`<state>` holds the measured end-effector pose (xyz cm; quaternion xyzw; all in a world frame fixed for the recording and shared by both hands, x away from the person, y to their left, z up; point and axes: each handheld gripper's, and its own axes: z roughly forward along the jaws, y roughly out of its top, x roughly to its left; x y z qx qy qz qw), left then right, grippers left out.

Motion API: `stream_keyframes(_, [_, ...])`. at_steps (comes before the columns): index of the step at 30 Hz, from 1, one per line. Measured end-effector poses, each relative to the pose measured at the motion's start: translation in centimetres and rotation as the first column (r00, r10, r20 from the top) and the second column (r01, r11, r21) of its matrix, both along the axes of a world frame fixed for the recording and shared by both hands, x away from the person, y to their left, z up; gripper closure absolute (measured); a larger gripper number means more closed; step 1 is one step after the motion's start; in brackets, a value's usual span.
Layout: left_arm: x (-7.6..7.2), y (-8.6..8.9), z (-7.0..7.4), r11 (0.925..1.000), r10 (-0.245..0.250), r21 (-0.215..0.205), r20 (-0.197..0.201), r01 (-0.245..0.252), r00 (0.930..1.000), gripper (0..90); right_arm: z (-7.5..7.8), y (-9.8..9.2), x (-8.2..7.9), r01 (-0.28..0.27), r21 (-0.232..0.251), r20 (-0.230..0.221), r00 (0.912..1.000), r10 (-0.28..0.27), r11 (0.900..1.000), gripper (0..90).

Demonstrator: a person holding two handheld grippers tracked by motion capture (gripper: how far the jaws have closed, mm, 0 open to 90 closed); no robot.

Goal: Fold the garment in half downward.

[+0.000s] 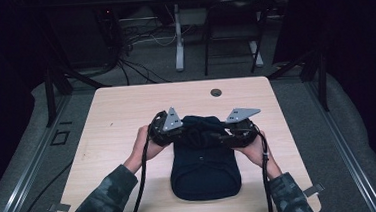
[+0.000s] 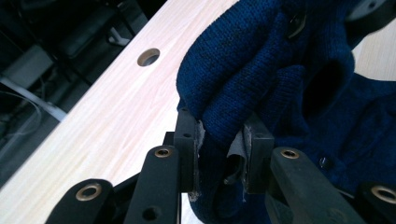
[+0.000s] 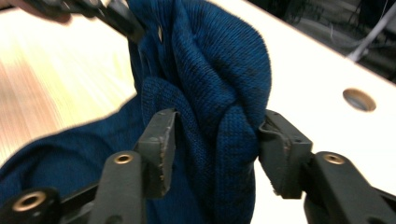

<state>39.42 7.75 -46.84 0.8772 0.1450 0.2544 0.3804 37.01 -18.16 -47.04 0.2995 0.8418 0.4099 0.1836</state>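
High view: no legible writing on dark blue knit sweater [image 1: 204, 170].

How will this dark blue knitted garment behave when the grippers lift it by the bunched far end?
Probably floppy: the knitted garment bunches and folds between the left gripper and the right gripper. Likely it will drape and sag rather than hold shape. The coarse knit looks grippy, so slipping seems unlikely; the right pads appear slack.

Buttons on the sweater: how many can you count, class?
2: one dark button on the sweater right of the left gripper's jaws, one near its top edge. Folds may hide more.
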Motion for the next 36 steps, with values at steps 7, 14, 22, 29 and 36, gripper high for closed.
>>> stream_keyframes(7, [-0.5, 0.1, 0.2, 0.9995, -0.006, 0.030, 0.024, 0.005, 0.9997, 72.4, -0.7, 0.5, 0.0, -0.001, -0.034, -0.017, 0.9999, 0.001, 0.999, 64.5])
stream_keyframes(14, [-0.5, 0.7, 0.0, 0.9998, -0.015, 0.016, -0.044, 0.016, 0.9989, 67.8, -1.2, 1.0, -0.6, -0.011, -0.048, 0.019, 0.9998, 0.012, 0.999, 69.9])
stream_keyframes(22, [-0.1, 1.4, -1.7, 0.9993, -0.012, -0.038, -0.171, 0.005, 0.9852, 42.8, -2.1, 0.4, -1.9, -0.022, -0.007, 0.107, 0.9940, 0.022, 1.000, 70.9])
stream_keyframes(29, [-0.1, 0.8, -3.1, 0.9995, -0.032, -0.006, -0.164, 0.032, 0.9859, 70.4, -2.1, 0.3, -2.0, -0.042, -0.020, 0.112, 0.9927, 0.044, 0.999, 71.0])
stream_keyframes(36, [-1.7, 0.8, -1.9, 0.9984, -0.053, 0.020, 0.013, 0.052, 0.9985, 77.7, -2.1, -0.6, -2.2, -0.091, -0.021, 0.073, 0.9930, 0.092, 0.996, 68.1])
